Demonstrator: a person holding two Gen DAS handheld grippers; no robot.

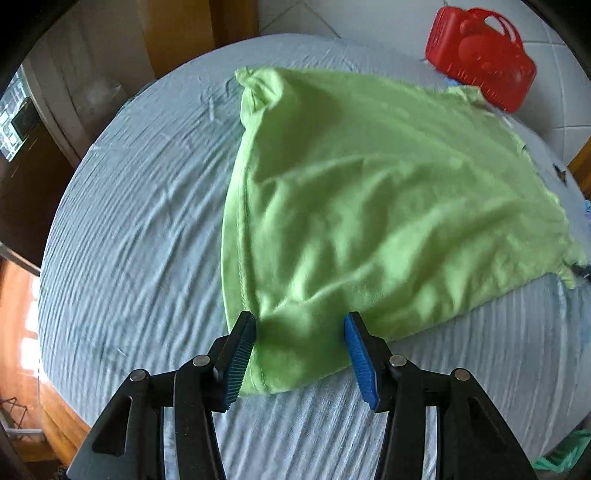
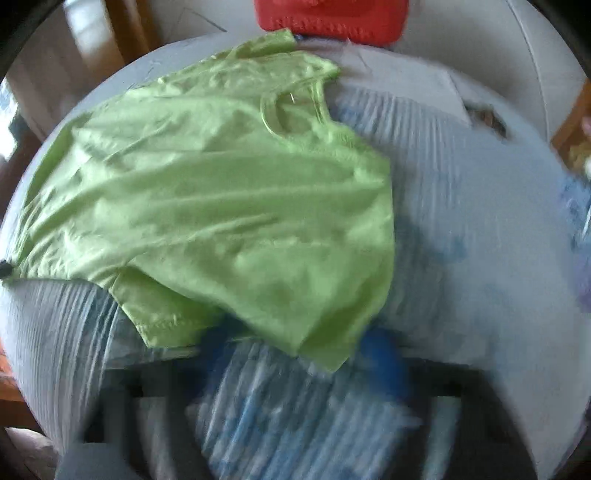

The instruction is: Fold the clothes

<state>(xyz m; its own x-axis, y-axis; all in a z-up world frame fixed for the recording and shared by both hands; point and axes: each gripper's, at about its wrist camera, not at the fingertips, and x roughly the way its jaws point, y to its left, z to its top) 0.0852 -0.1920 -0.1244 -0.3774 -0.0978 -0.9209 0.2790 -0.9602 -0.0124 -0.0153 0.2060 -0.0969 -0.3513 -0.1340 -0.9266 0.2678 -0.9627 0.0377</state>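
Observation:
A light green T-shirt (image 1: 369, 192) lies spread on the pale blue bed sheet (image 1: 140, 221). My left gripper (image 1: 300, 354) is open, its blue pads on either side of the shirt's near corner, just above it. In the right wrist view the same shirt (image 2: 229, 206) shows with its neckline toward the far side and a sleeve near the bottom. The right gripper (image 2: 295, 369) is heavily blurred; a blue pad (image 2: 384, 362) shows beside the shirt's near edge, and its jaws look spread apart.
A red plastic basket (image 1: 480, 55) stands at the bed's far edge; it also shows in the right wrist view (image 2: 332, 14). Wooden furniture (image 1: 177, 33) lies beyond the bed on the left. Other fabric (image 1: 565, 454) lies at the lower right.

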